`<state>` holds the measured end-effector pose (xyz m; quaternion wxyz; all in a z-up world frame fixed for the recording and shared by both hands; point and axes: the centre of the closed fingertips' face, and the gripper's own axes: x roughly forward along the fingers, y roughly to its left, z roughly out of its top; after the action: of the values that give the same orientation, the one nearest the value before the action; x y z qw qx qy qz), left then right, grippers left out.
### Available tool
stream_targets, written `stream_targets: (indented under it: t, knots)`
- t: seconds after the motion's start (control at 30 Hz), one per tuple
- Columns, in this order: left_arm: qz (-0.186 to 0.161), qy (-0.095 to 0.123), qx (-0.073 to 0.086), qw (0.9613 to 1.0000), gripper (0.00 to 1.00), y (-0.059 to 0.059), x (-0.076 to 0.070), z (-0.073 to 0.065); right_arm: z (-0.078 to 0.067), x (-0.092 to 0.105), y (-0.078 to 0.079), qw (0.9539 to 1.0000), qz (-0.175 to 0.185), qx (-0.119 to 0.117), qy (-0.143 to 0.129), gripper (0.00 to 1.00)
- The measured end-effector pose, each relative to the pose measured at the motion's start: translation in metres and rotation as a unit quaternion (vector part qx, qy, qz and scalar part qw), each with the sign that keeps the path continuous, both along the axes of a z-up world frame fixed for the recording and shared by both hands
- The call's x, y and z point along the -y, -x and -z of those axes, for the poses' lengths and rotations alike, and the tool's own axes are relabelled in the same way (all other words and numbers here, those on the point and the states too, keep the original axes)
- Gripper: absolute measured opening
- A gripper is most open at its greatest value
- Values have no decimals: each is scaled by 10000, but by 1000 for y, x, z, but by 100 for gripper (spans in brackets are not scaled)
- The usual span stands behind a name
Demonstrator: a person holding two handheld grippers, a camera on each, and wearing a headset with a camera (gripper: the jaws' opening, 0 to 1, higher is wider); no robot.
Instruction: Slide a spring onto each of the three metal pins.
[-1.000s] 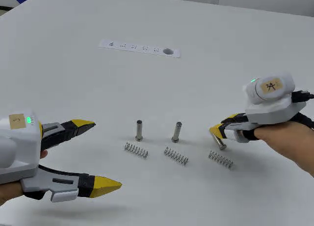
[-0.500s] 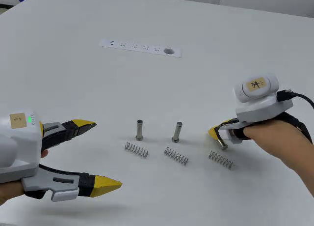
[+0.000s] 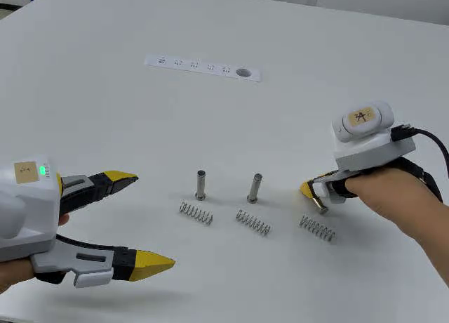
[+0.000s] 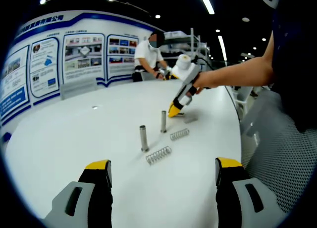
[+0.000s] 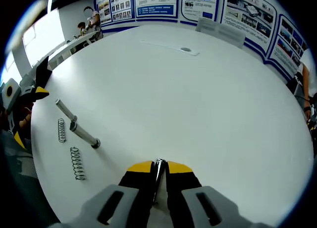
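Step in hand: mating the first pair. The right gripper (image 3: pixel 313 194) is clamped shut on a short steel pin (image 3: pixel 319 206), held tilted just behind the rightmost steel coil spring (image 3: pixel 316 228). Two upright pins (image 3: pixel 255 187) (image 3: pixel 200 185) and two more springs (image 3: pixel 252 222) (image 3: pixel 195 213) sit left of that spring. The left gripper (image 3: pixel 149 221) hangs wide open and empty, well left of it. The next move probably calls for the left gripper to fetch that spring. The white tabletop (image 3: pixel 210 126) is bare around it, with no edge near.

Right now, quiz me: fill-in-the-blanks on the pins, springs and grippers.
The right gripper is shut on a metal ____. Apart from it, ____ pins stand upright on the table. ____ springs lie flat on it, none on a pin. The jaws of the left gripper stand ____.
Missing: pin; two; three; open.
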<state>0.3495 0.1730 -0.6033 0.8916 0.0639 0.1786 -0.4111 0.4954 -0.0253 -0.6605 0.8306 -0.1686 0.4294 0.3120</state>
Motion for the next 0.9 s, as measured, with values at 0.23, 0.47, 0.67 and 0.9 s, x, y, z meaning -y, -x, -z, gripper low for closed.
stream_targets:
  t: [0.23,0.47,0.67,0.9]
  knots:
    - [12,-10,-5,10000,87,0,1,-1,-1,-2,3,9996,-64,47,253,9]
    - [-6,-22,-3,10000,87,-1,0,-3,-1,-1,2,9991,-109,72,401,9]
    - [-7,-6,34,10000,86,-1,2,-6,-1,2,1,9999,119,-26,58,8]
    - [-49,-15,40,10000,86,0,-2,-7,-15,2,7,9998,116,102,-103,8]
